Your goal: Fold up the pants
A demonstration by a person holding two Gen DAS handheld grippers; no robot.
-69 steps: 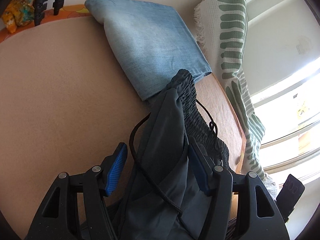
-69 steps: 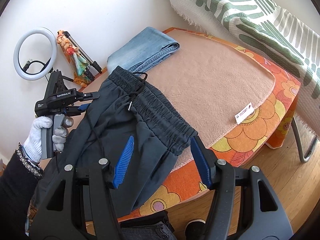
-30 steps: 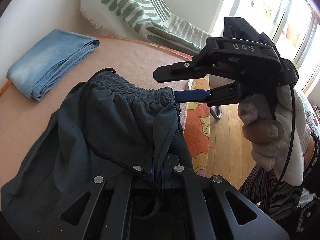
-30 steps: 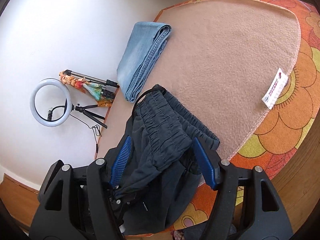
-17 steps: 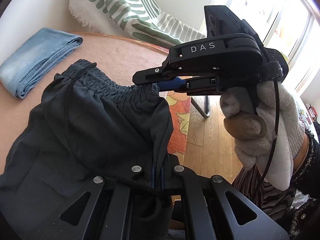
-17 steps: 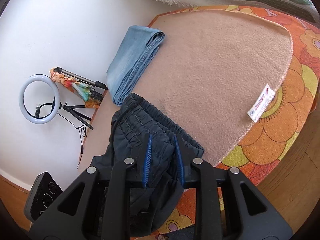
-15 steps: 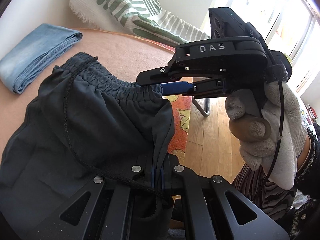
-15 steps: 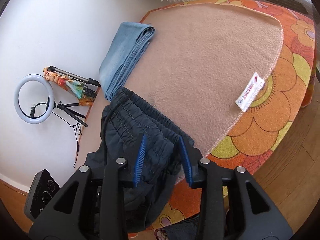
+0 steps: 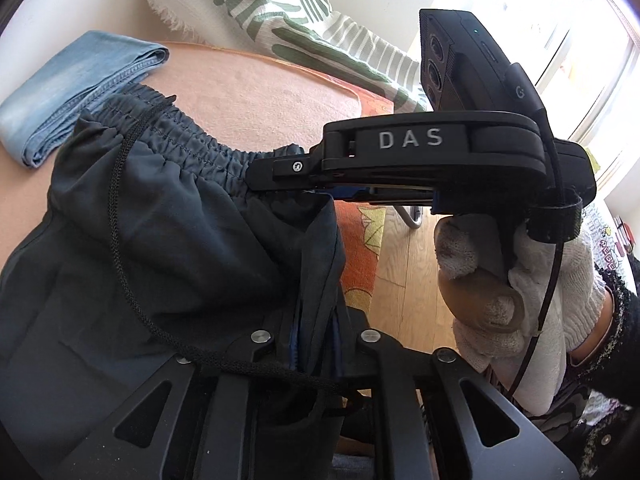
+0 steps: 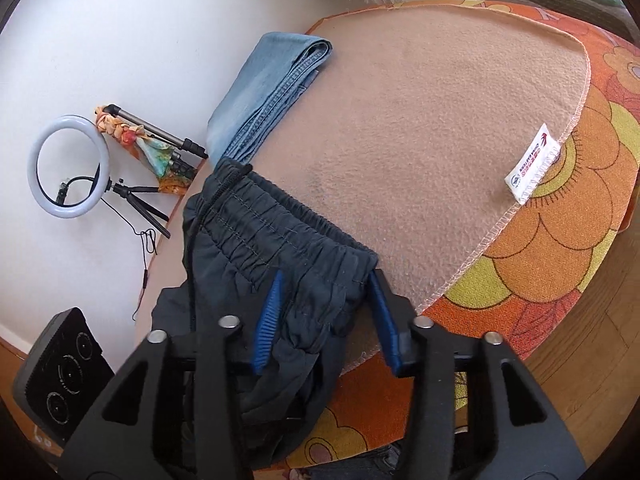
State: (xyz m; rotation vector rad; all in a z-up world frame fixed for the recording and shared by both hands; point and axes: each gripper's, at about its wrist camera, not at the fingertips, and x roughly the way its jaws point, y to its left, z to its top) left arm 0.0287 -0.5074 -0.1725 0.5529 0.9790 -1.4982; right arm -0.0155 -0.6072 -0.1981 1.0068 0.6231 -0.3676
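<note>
Dark grey pants lie on a tan blanket, elastic waistband away from me, black drawstring looped over the cloth. My left gripper has a thin upright fold of the pants between its blue pads, and its jaws are opening, so the pads stand slightly off the cloth. My right gripper comes in from the right, held by a white-gloved hand. In its own view the right gripper straddles the waistband corner of the pants. Its jaws are closing, with a gap beside the right pad.
Folded blue jeans lie at the blanket's far edge by the wall. An orange flowered cover shows under the tan blanket, above wooden floor. A ring light stands by the wall. A green-striped throw hangs behind.
The left jaws, shut tight on the fold before, have parted a little. The right gripper has come closer over the waistband corner, its jaws narrower than a second ago.
</note>
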